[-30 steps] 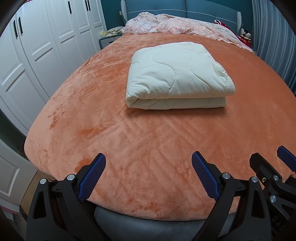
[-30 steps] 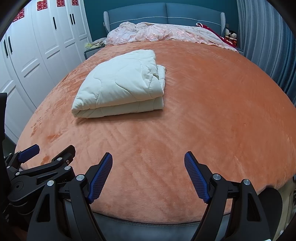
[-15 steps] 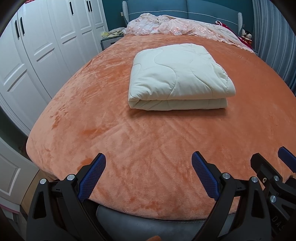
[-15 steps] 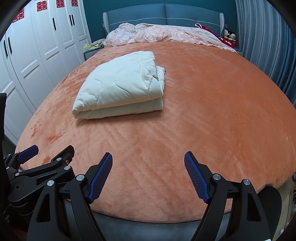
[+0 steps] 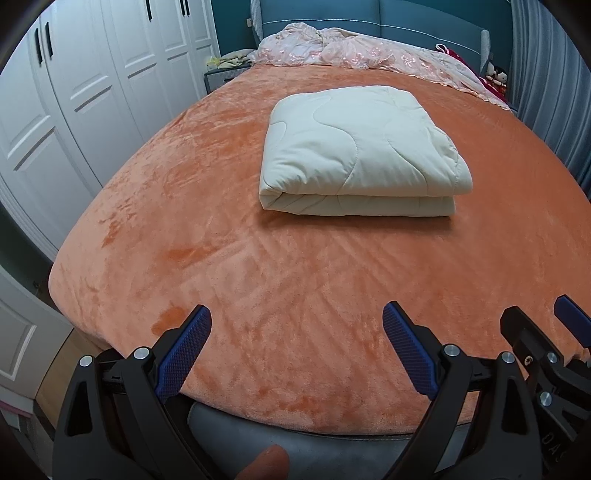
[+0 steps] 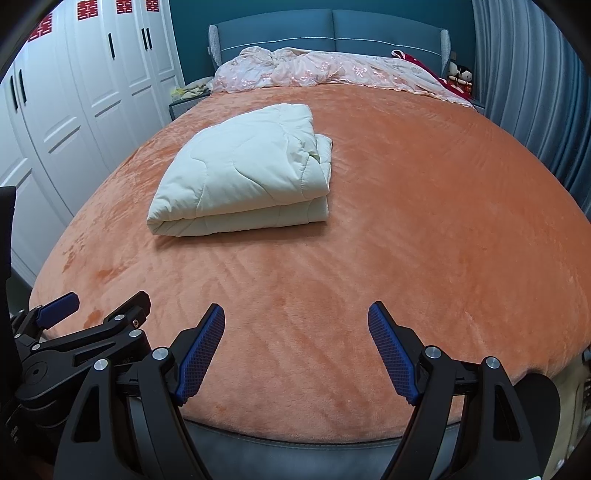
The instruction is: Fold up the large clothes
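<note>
A cream quilt (image 5: 360, 151) (image 6: 243, 173) lies folded into a thick rectangle on the orange plush bed cover (image 5: 280, 273) (image 6: 424, 221), left of the bed's middle. My left gripper (image 5: 295, 325) hovers open over the foot edge of the bed, nothing between its blue pads. My right gripper (image 6: 295, 321) is open too, just to the right of the left one, also empty. Both are well short of the quilt. The right gripper's fingers (image 5: 569, 321) show at the right edge of the left wrist view, and the left gripper's fingers (image 6: 59, 306) appear at the lower left of the right wrist view.
A crumpled pink embroidered cover (image 6: 325, 70) is heaped at the blue headboard (image 6: 332, 29). White wardrobe doors (image 5: 74, 81) line the left side, with a nightstand (image 5: 221, 75) beside the bed. Grey-blue curtains (image 6: 535, 81) hang on the right. A fingertip (image 5: 264, 463) shows at the bottom.
Both grippers stay where they were, open. A fingertip has come into view at the bottom of the left wrist view, whose picture has shifted slightly.
</note>
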A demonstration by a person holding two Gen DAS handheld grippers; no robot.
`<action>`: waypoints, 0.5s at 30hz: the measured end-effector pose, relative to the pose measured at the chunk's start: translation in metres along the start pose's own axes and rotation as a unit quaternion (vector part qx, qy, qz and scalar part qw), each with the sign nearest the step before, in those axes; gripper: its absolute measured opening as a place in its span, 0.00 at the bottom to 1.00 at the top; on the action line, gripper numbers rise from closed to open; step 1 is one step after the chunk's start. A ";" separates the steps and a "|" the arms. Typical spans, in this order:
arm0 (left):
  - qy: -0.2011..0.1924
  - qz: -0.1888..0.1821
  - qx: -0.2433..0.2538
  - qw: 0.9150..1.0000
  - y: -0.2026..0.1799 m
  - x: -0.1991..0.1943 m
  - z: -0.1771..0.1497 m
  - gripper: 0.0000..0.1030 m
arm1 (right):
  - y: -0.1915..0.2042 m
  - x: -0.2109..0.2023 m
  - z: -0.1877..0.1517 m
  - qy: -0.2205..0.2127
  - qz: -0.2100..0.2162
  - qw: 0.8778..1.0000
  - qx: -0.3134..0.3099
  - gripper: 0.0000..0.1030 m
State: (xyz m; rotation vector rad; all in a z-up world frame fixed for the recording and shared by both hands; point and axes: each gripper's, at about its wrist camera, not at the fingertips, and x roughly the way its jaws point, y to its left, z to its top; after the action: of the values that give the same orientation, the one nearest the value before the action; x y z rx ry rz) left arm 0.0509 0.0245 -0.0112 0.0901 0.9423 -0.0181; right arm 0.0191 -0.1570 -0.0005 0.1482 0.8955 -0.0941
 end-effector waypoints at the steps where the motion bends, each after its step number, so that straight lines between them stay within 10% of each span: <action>1: -0.001 0.000 0.001 1.000 0.000 0.000 0.000 0.89 | 0.001 0.000 0.000 -0.001 0.000 1.000 -0.001 0.76; 15: -0.008 -0.002 0.003 1.000 0.000 -0.002 0.001 0.88 | 0.001 -0.001 0.002 -0.002 -0.001 1.000 -0.004 0.76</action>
State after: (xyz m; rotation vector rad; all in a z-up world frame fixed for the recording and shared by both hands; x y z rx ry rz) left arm 0.0502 0.0249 -0.0089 0.0928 0.9275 -0.0261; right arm 0.0203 -0.1560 0.0015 0.1400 0.8914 -0.0928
